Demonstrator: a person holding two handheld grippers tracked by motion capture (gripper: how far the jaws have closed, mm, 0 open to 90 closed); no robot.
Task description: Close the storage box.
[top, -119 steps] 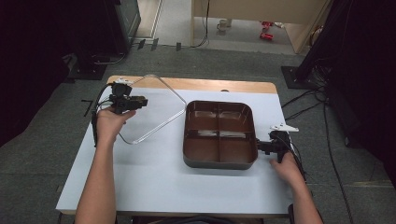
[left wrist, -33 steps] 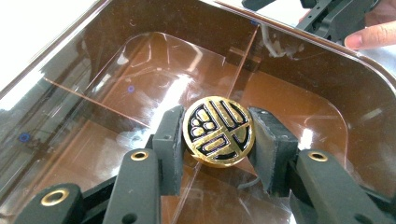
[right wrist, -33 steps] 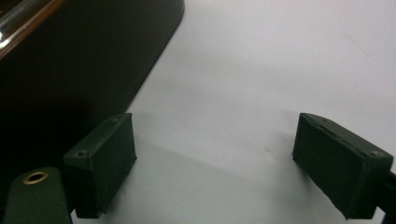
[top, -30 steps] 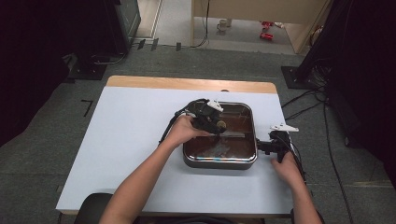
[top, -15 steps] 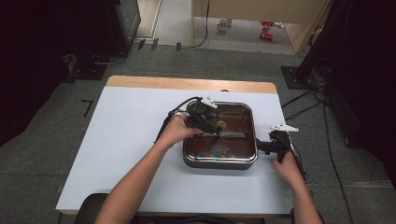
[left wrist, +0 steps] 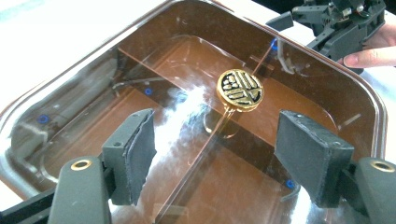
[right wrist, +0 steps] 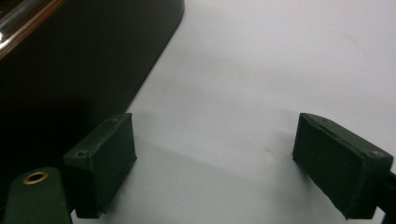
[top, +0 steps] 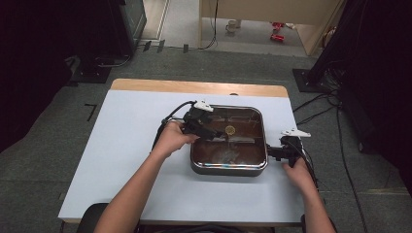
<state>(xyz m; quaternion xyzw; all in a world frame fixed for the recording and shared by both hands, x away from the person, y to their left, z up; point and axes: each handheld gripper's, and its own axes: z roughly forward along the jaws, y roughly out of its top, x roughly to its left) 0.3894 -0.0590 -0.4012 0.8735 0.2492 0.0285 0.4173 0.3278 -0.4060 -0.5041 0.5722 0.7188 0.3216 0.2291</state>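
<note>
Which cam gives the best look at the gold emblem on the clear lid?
Left gripper view: gold emblem sits large and sharp on the clear lid. High view shows it as a tiny dot. Right gripper view catches the box's dark side.

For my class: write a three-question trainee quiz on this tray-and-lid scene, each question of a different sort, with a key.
1. True or false: the clear lid covers the brown tray.
2. What round thing sits on the lid's middle?
3. The right gripper is: A) inside the tray, B) beside the tray's edge, C) on the floor.

Key:
1. True.
2. A gold and black sticker.
3. B, with its jaws apart and nothing between them.
</note>
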